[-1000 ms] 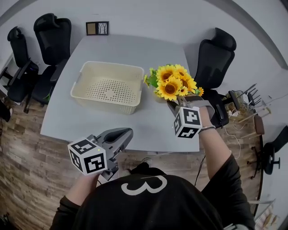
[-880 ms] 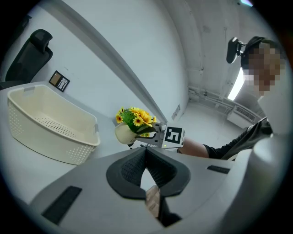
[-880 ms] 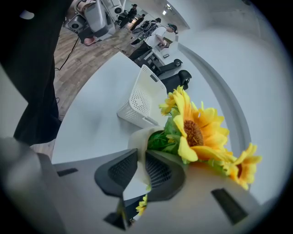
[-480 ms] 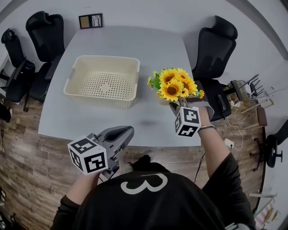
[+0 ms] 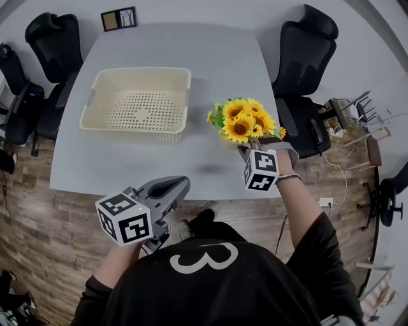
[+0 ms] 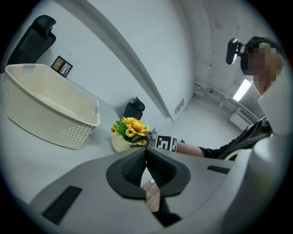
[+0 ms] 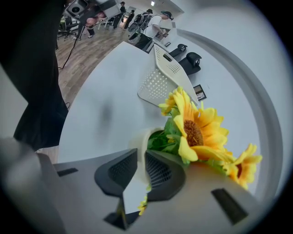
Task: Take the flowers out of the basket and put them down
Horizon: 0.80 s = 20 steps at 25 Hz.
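**Gripping a pot of sunflowers to the right of the basket**

Looking down from the head view, we see the flowers [image 5: 245, 120], a tight bunch of yellow sunflower heads with dark brown centres and green leaves. They are over the near right part of the smooth grey table [image 5: 159, 44], well apart from the basket [image 5: 137, 134] on their left. The basket is cream plastic, rectangular with rounded corners, and its floor and walls are pierced by rows of small holes. Our right gripper [image 5: 247, 149] reaches in under the blooms. Our left gripper [image 5: 180, 186], a rounded grey shell, sits at the near table edge above the wood-plank floor [image 5: 25, 210]. Black office chairs [image 5: 303, 48] stand round the table, and a small dark picture frame [image 5: 118, 18] lies at its far end.

In the left gripper view, the two black pads, textured with a fine grid, meet at their tips with nothing between them. Beyond them the flowers stand in a squat cream pot [image 6: 120, 144], with the basket's perforated wall and rolled rim to the left. We cannot tell whether the pot's base touches the table.

In the right gripper view, the same gridded pads are clamped on the pot's thin rim, one pad outside the wall and the other inside among the leaves. One broad sunflower head spreads just past the jaws, and the basket lies farther off.
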Each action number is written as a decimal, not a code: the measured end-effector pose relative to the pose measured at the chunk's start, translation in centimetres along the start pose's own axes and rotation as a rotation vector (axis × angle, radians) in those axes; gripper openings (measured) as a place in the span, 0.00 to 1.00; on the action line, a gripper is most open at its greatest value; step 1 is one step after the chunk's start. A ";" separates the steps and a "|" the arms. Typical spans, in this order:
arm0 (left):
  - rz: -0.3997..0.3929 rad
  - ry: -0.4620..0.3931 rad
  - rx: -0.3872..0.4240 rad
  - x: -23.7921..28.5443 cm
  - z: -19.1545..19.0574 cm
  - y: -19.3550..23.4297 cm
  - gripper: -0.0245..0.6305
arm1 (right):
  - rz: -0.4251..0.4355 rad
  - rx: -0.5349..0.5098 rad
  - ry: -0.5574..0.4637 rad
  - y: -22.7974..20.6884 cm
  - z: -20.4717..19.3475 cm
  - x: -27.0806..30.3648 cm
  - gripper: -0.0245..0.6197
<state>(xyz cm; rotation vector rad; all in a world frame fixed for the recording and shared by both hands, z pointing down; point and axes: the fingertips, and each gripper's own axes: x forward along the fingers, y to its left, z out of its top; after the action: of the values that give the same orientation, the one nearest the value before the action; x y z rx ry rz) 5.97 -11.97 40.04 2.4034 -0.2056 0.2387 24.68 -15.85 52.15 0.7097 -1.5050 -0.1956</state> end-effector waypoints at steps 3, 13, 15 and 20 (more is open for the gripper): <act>-0.001 0.018 -0.011 0.4 -0.5 0.2 0.06 | 0.021 0.002 0.004 0.8 -0.5 1.0 0.13; 0.013 0.035 -0.035 0.4 -1.4 1.0 0.06 | 0.066 0.049 -0.006 1.9 -1.2 2.6 0.13; 0.015 0.037 -0.041 0.3 -1.7 1.1 0.06 | 0.066 0.064 -0.016 2.0 -1.3 2.6 0.13; 0.016 0.039 -0.056 -0.5 -2.6 1.4 0.06 | 0.061 0.105 -0.029 1.8 -1.1 2.7 0.14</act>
<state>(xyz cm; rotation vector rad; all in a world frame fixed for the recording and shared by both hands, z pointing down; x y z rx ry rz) 4.89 -11.25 42.75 2.3402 -0.2117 0.2834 25.40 -15.57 55.46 0.7457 -1.5714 -0.0817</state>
